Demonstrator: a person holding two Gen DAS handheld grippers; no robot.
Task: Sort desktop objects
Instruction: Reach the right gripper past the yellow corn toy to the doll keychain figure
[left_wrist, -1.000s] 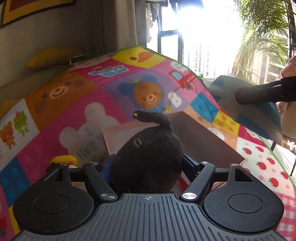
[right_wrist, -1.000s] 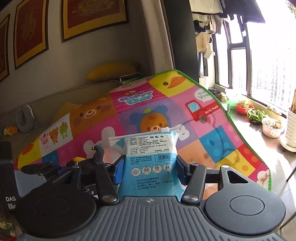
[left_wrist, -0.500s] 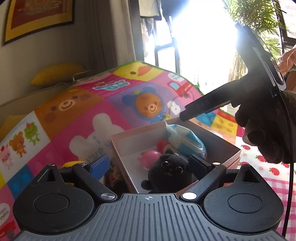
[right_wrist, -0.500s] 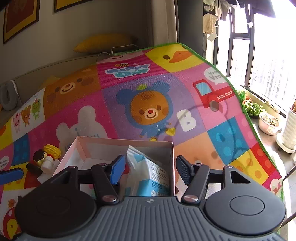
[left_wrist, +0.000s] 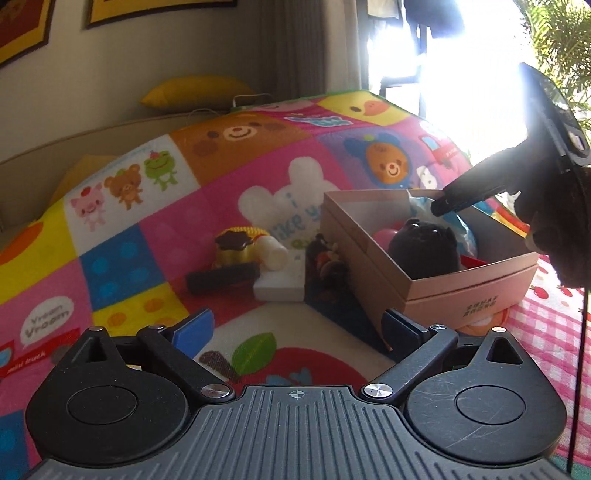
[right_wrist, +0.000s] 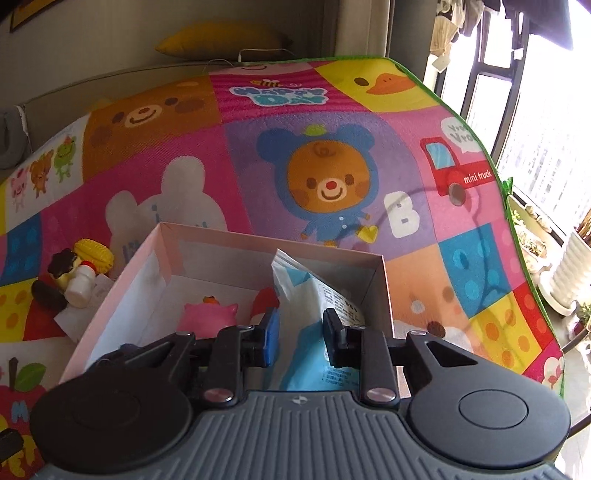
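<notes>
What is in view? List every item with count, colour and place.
mat: 1, multicoloured, under everything
box: 1, pink, on mat
plush: 1, black, in box
pack: 1, blue-white, in box
pink toy: 1, in box
pudding toy: 1, yellow-brown, left of box
corn toy: 1, yellow, behind pudding toy
bottle: 1, white, beside pudding toy
stick: 1, black, before pudding toy
block: 1, white, left of box
pillow: 1, yellow, behind mat
left tool: black, opening, empty
right tool: black, shut, over box
hand: dark glove, holding right tool
</notes>
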